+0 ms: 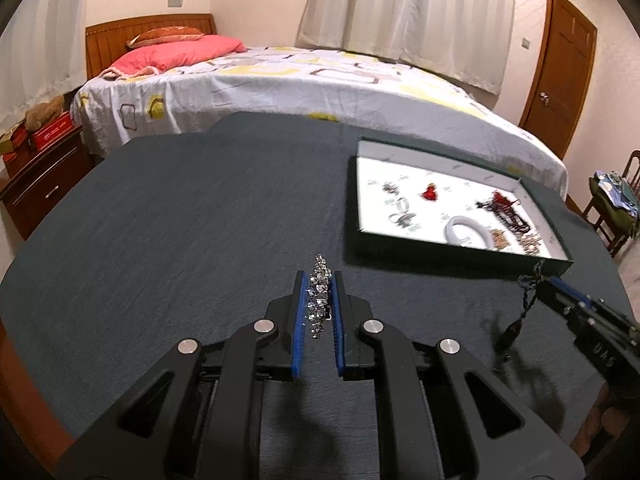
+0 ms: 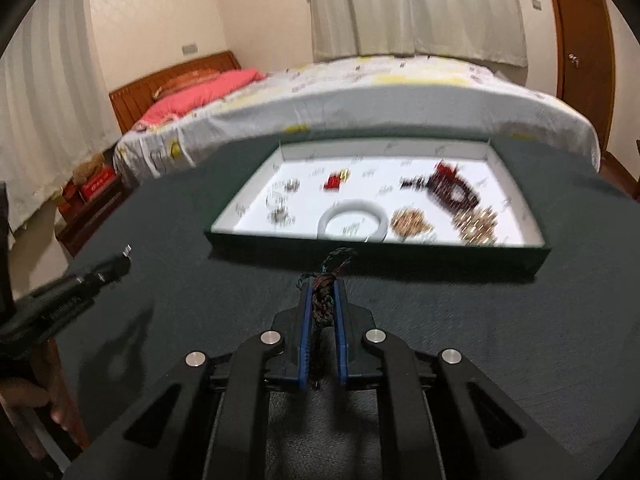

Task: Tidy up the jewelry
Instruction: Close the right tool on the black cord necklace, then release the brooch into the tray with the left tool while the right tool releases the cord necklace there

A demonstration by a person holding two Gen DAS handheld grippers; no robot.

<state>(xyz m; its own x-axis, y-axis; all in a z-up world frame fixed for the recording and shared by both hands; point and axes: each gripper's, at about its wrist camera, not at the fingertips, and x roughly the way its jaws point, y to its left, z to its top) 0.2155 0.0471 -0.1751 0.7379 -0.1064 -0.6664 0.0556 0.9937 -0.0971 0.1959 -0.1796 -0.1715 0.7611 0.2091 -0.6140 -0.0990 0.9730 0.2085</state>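
While both hands are already loaded up, this looks like the carry-to-the-box step of sorting the jewelry. The left hand-held gripper (image 1: 320,280) is clamped narrow on a sparkly silver rhinestone piece (image 1: 319,296), maybe a bracelet or hair clip, hard to say, which stands up between the blue pads above the dark tabletop (image 1: 180,208). The right hand-held gripper (image 2: 323,286) is pinched tight on a dark braided cord (image 2: 325,300); from the left camera you can see it dangling off the tips with a little tassel-like end hanging clear of the cloth. Both are held short of the shallow green box (image 2: 400,256) with the white lining, which sits near the far right of the tabletop, just in front of the bed (image 1: 280,80). Inside there's already a white bangle (image 2: 354,220), a small red piece (image 2: 334,181), a few silvery rings on the left, dark red beads and some gold bits on the right. My guess for what's next: the right one goes forward over the near wall of the box, finds a bare patch of lining, and opens so the cord drops without tangling into the beads. The dangling end could snag on the box edge, so it probably needs a bit of lift first.
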